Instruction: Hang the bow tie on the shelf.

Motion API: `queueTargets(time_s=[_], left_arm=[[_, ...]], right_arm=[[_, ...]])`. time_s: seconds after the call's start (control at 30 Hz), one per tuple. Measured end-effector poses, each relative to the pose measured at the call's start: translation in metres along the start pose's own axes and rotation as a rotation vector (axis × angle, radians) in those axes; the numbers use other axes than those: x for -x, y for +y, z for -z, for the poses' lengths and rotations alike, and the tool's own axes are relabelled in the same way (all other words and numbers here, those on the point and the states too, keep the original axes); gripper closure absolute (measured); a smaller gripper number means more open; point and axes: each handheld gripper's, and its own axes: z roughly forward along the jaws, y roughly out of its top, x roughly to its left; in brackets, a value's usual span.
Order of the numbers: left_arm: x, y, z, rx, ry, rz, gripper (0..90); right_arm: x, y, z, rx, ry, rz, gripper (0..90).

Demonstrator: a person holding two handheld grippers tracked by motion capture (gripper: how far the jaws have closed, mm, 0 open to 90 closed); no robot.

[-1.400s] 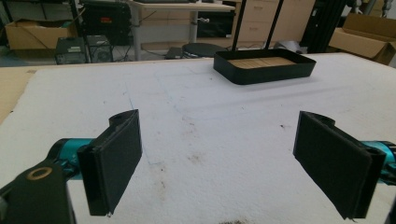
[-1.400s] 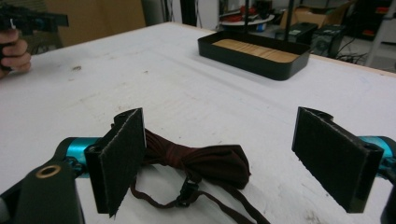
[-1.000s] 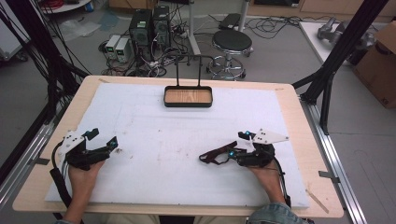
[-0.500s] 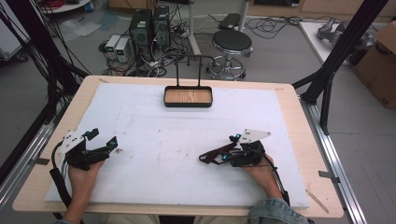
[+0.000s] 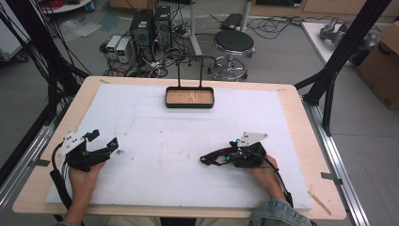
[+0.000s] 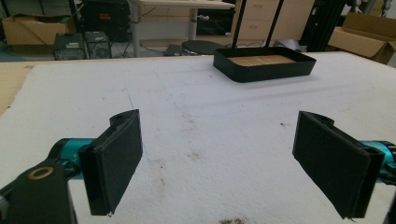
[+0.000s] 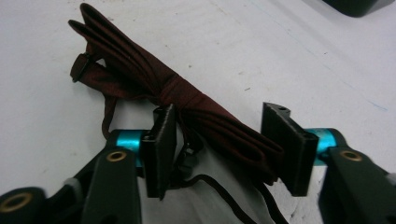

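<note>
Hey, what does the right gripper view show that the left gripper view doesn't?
Right gripper view alone: a dark red bow tie with its strap, lying between the right gripper jaws, which have just been closing; one pad touches it, the other stands off.
Left gripper view alone: the black tray with a wooden bottom, and the left gripper wide open over bare mat.
Both: the white mat.

A dark maroon bow tie (image 7: 187,100) with a thin strap is seen lying flat on the white foam mat (image 5: 188,141), well on the near side of the black tray (image 5: 189,98) and off to its right. Its folded fabric is gathered at a central knot. One wing lies between the jaws of the right gripper (image 7: 229,140), which have just been closing.
</note>
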Motion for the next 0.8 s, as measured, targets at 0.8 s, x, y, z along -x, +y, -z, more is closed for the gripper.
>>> queueTargets(time_s=[0.8], left_arm=[[0.000, 0.000, -0.001, -0.008, -0.002, -0.001, 16.3]], right_arm=[[-0.004, 0.016, 0.023, 0.174, -0.106, -0.008, 80.0]])
